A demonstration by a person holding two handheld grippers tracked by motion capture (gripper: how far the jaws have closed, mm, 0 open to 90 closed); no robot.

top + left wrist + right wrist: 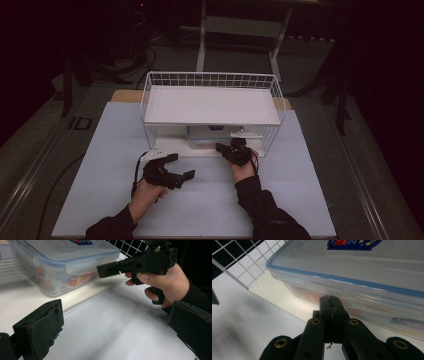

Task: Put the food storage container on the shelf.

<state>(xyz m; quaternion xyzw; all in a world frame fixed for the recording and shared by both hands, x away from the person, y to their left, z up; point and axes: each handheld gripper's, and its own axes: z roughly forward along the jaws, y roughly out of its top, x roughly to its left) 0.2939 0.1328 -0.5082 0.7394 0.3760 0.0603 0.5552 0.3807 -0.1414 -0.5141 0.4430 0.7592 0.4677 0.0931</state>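
1. One clear plastic food box (352,272) with a blue-edged lid sits at the centre of the high view, under the shelf of a white wire rack (210,80) and on its base; in the right gripper view it spans the upper half of the frame.
2. A red, white and blue label (354,243) lies at the top edge of that view on the lid; its writing is cut off and cannot be read. A second, paler label (407,323) on the box's side wall at lower right is too blurred to read.
3. Orange and red contents show through the box's wall at upper left of the left gripper view (75,281); what they are cannot be told.
4. Two grippers are at work, one in each hand. The right gripper (331,301), bottom centre of its own view, has its two jaws pressed together with nothing between them, their tips just in front of the box's side, below the lid's edge; whether they touch it cannot be told.
5. The left gripper (180,167), lower left of centre in the high view, hangs over the white table (300,200) with its jaws spread wide and holding nothing, well clear of the box.
6. Two dark sleeves enter from the bottom edge of the high view.
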